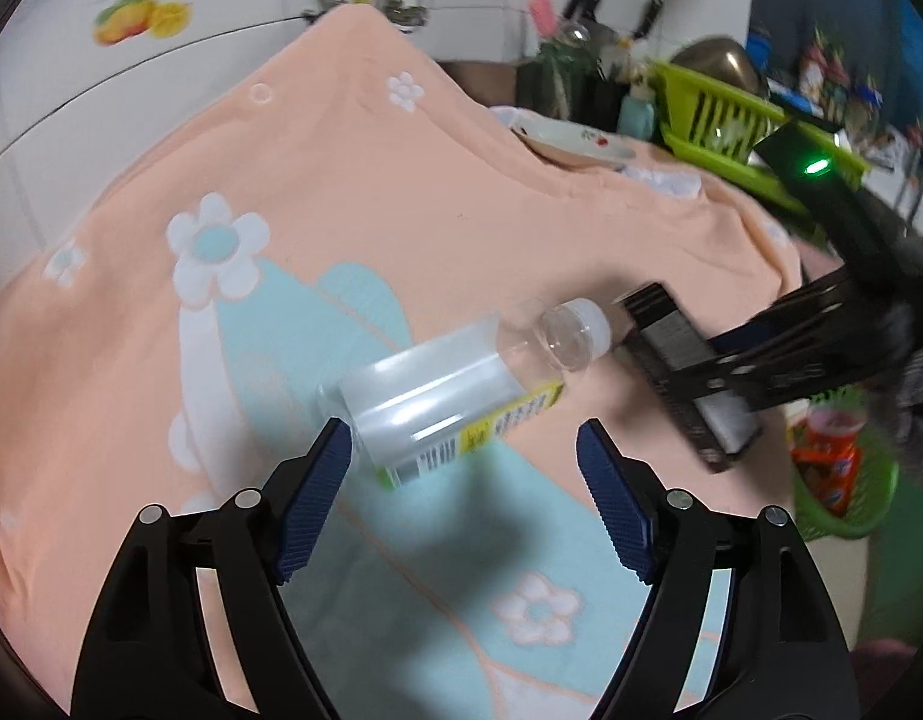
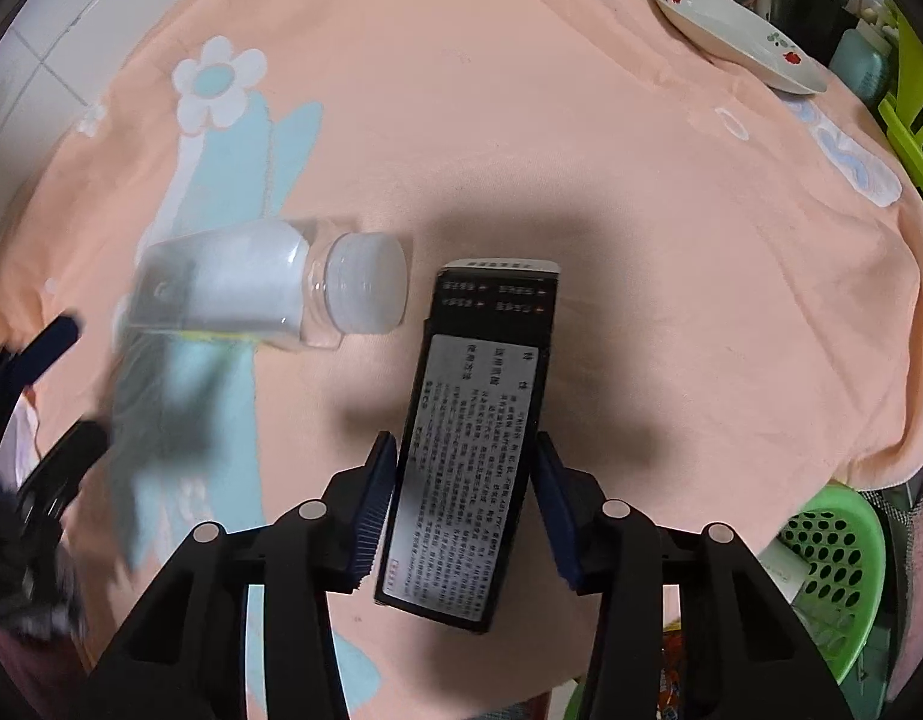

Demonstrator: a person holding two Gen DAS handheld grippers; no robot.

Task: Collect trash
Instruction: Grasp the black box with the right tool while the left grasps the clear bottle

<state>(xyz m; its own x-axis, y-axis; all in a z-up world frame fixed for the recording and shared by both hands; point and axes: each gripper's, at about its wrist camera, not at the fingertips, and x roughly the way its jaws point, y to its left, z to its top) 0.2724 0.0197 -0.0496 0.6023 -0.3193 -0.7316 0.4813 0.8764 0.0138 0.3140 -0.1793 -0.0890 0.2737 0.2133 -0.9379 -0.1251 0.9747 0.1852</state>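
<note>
Left gripper [image 1: 464, 501], jaws spread, nears a plastic bottle [image 1: 461, 387] lying on the towel-draped bench [image 1: 461, 210] — just right of it, the right gripper [image 2: 464, 510] pinches a black carton [image 2: 476, 438], neither yet in the green basket [image 2: 833, 558].

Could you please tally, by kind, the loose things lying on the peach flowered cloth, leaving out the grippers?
Clear plastic bottle with white cap: 1
Black carton printed with text, clamped in the right gripper: 1
White plate with red fruit print: 1
Total: 3
</note>
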